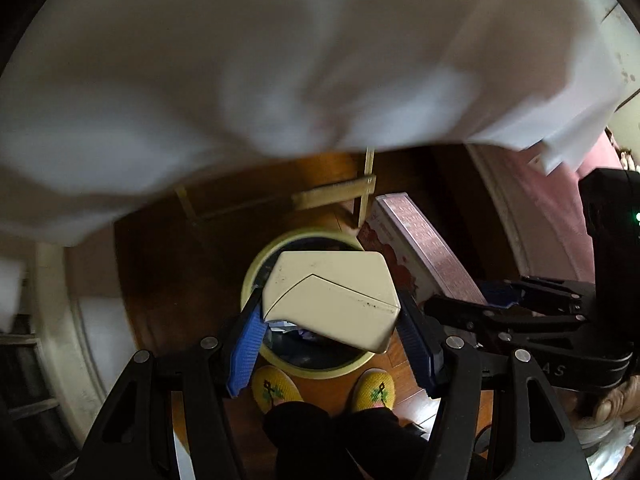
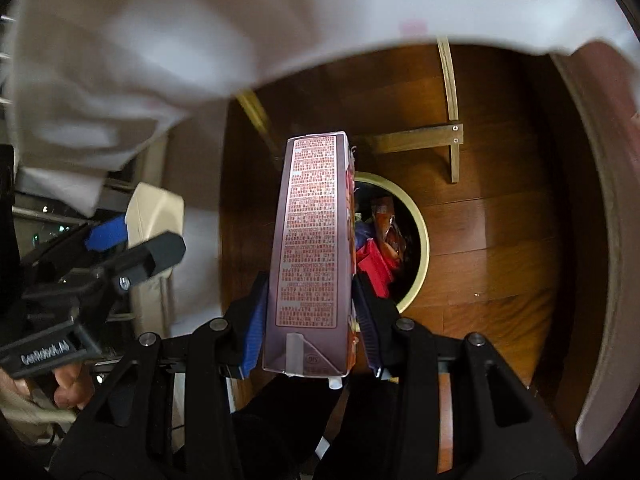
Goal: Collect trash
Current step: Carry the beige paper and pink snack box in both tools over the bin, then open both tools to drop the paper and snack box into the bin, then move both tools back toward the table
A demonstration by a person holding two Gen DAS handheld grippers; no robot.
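My left gripper (image 1: 332, 340) is shut on a cream carton (image 1: 332, 300) and holds it right above the round yellow-rimmed trash bin (image 1: 308, 368) on the wooden floor. My right gripper (image 2: 310, 316) is shut on a tall pink carton (image 2: 312, 240) with printed text, held upright just left of the same bin (image 2: 420, 240), which holds red and brown wrappers (image 2: 380, 248). The pink carton also shows in the left wrist view (image 1: 424, 248), right of the bin. The left gripper with the cream carton (image 2: 152, 212) shows at the left of the right wrist view.
A white cloth (image 1: 240, 72) hangs over the top of both views. Wooden table legs and a crossbar (image 2: 420, 136) stand beyond the bin. My feet in yellow slippers (image 1: 276, 388) stand just before the bin.
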